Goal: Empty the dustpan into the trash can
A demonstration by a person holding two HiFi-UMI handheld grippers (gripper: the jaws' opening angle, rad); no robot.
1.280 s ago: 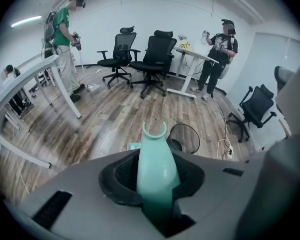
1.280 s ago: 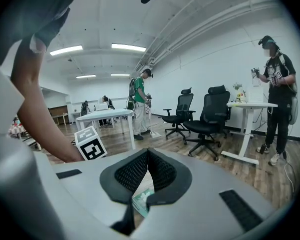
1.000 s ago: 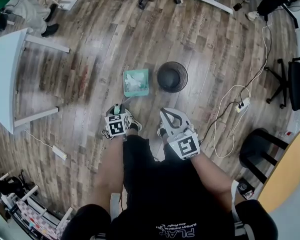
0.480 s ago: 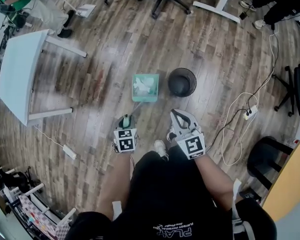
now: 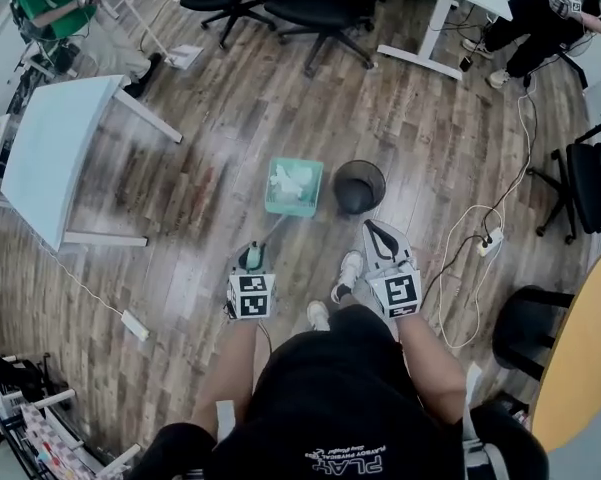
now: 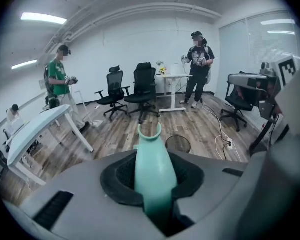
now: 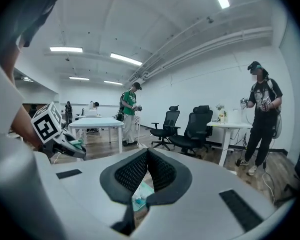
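Head view: the mint dustpan [image 5: 293, 187] stays just left of the black mesh trash can [image 5: 359, 187], as a second ago, beyond the left gripper [image 5: 252, 260] and right gripper [image 5: 377, 230]. Left gripper view: the fingers [image 6: 119, 178] pinch the dustpan handle [image 6: 153, 169]. Right gripper view: the fingers [image 7: 131, 175] are pressed together.

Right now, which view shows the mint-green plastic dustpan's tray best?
Head view: the mint-green plastic dustpan shows whole from above, white scraps inside, beside the black mesh trash can. Left gripper view shows only its handle clamped in the left gripper. Right gripper view catches a sliver between the jaws.
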